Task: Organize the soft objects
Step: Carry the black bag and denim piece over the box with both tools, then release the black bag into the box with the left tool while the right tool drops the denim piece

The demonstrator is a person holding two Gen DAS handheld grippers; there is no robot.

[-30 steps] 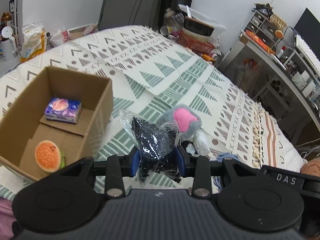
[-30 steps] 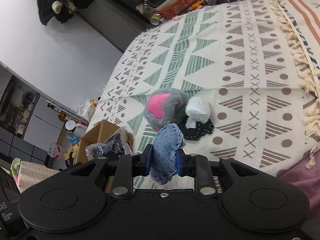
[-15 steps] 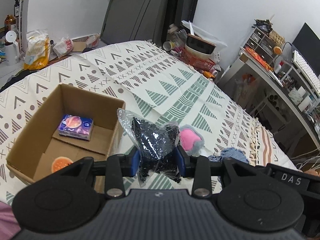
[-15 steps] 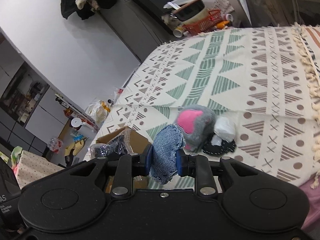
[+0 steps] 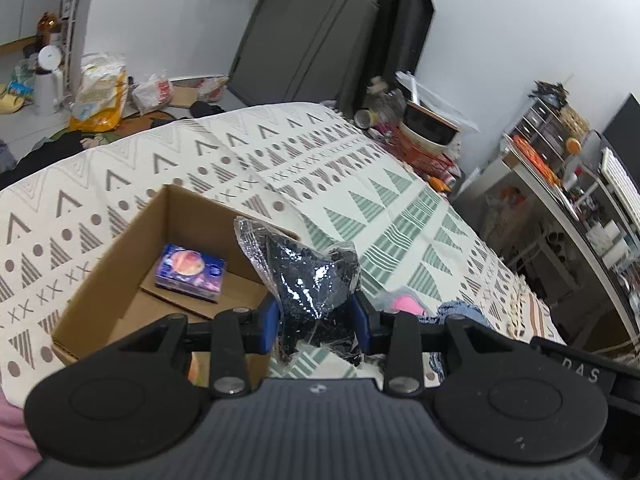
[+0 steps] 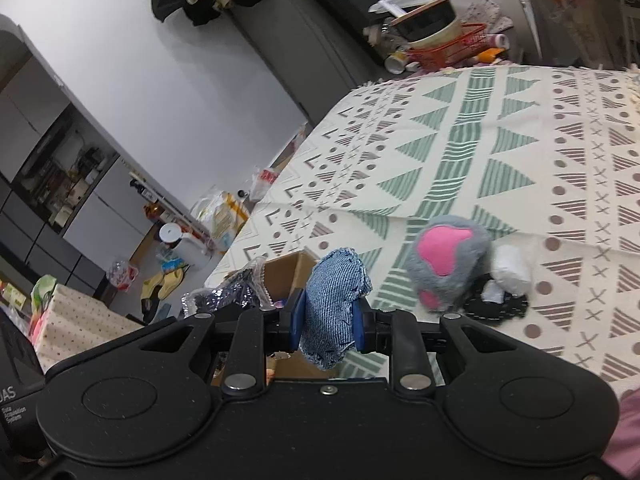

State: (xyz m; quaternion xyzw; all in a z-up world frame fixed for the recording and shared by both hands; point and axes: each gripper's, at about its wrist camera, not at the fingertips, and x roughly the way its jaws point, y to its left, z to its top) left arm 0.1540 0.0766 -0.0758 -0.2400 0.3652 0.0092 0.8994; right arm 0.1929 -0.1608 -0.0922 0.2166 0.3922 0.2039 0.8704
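Between left tool pads we grip black item in clear plastic bag, above cardboard box edge. Right tool clamps denim piece. Grey-pink plush lies on bed beyond, tissue pack inside box.

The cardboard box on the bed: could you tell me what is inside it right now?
Inside the cardboard box lies a purple tissue pack. The left gripper covers the near corner.
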